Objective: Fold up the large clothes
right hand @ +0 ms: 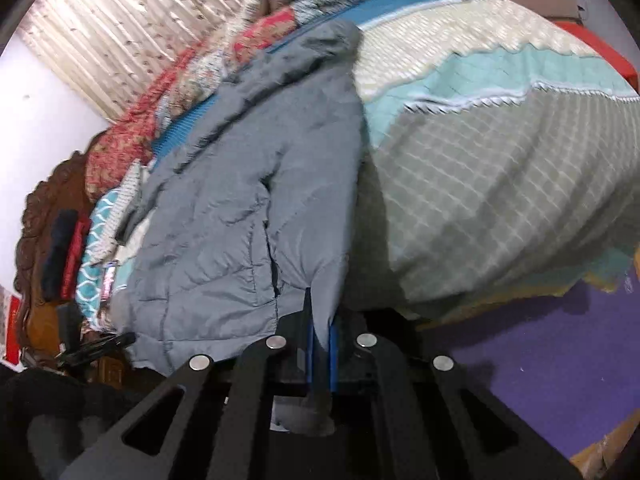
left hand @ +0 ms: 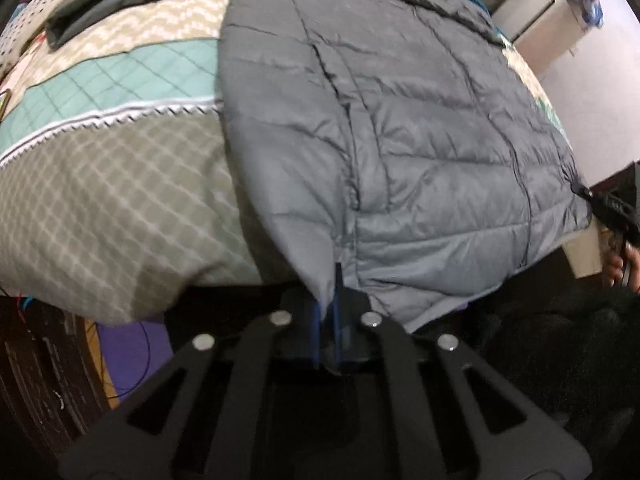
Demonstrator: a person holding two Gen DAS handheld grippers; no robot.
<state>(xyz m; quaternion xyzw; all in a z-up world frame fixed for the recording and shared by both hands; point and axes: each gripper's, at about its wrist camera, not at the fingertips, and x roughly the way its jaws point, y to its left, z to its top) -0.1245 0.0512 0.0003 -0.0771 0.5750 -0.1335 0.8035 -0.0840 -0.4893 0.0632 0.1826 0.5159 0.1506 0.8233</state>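
Jacket: a grey quilted puffer jacket [left hand: 400, 120] lies spread on the bed, its hem hanging over the near edge; in the right wrist view the same jacket [right hand: 248, 216] runs away from the camera toward its hood.
Sleeve: one grey sleeve [left hand: 116, 0] stretches out flat across the quilt, well apart from the hem.
Left claw: the left claw [left hand: 328, 304] has its blue-lined fingers together, clamped on a corner of the jacket's hem (the fabric pokes down between them).
Right claw: the right claw [right hand: 320, 332] is likewise closed on the hem at the other corner, a fold of grey cloth pinched between the blue pads.
Bed: a patchwork quilt of grey-green diamond, teal and cream zigzag bands [left hand: 100, 184] covers the bed under the jacket.
Floor: a purple mat [right hand: 540, 360] lies beside the bed.
Far end: red floral cushions [right hand: 132, 136] are piled near the hood, beside a carved brown wooden headboard [right hand: 40, 216].
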